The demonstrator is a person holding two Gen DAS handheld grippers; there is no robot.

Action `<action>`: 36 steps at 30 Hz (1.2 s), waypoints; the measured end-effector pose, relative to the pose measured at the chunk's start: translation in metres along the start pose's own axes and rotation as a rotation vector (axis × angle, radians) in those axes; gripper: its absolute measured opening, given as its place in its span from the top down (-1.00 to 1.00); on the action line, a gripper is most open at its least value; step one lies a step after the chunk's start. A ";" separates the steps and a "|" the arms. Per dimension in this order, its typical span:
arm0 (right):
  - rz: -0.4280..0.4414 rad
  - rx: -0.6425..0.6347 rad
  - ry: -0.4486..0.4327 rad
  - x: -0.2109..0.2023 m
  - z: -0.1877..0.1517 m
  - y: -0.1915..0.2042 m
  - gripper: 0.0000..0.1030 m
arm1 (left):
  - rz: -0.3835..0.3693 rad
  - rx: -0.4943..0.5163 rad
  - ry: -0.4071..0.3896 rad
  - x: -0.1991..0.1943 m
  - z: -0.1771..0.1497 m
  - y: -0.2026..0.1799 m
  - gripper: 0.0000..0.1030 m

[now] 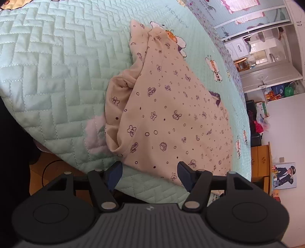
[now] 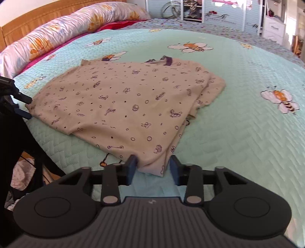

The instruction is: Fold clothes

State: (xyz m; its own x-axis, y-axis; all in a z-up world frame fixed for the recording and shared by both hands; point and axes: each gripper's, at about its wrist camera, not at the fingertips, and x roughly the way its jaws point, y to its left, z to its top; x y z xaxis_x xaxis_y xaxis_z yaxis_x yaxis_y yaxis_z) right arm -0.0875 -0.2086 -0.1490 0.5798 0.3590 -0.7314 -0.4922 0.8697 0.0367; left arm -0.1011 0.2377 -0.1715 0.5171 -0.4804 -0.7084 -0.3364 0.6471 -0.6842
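A beige garment with small purple prints lies partly folded on a mint quilted bedspread. In the left wrist view my left gripper is open, its jaws either side of the garment's near edge. In the right wrist view the same garment lies flat, with a folded-under layer at its right side. My right gripper is open around the garment's near corner. The left gripper also shows in the right wrist view at the garment's left edge.
A floral bolster pillow and a wooden headboard run along the bed's far left. White shelves and cupboards and a wooden cabinet stand beyond the bed. The wooden floor shows below the bed's edge.
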 end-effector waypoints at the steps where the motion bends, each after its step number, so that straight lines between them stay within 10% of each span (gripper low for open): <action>1: 0.001 -0.010 -0.001 0.001 0.000 0.001 0.51 | 0.001 -0.005 0.001 0.001 0.000 0.000 -0.28; 9: 0.005 -0.067 -0.017 0.004 0.003 0.005 0.78 | 0.011 -0.077 -0.002 0.008 0.009 0.005 -0.17; 11: -0.001 -0.036 -0.027 0.002 0.002 0.001 0.80 | 0.034 -0.067 -0.017 0.009 0.011 0.005 0.89; 21: -0.033 -0.010 -0.085 -0.026 0.012 -0.004 0.82 | -0.019 -0.086 -0.151 -0.031 0.025 -0.002 0.90; 27: -0.108 0.007 0.045 -0.008 -0.008 -0.022 0.93 | 0.003 -0.095 -0.074 -0.016 0.019 0.014 0.89; 31: -0.089 0.073 -0.035 -0.031 -0.007 -0.021 0.89 | -0.001 -0.086 -0.023 -0.009 0.008 0.018 0.56; 36: -0.026 0.160 -0.092 -0.027 0.011 -0.011 0.01 | -0.003 -0.093 -0.028 -0.014 0.004 0.018 0.17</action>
State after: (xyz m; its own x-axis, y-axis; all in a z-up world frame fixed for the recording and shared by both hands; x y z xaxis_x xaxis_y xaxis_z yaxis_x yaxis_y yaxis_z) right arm -0.0908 -0.2239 -0.1223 0.6513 0.3585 -0.6688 -0.3708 0.9193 0.1317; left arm -0.1114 0.2585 -0.1735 0.5394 -0.4648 -0.7022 -0.4056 0.5873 -0.7004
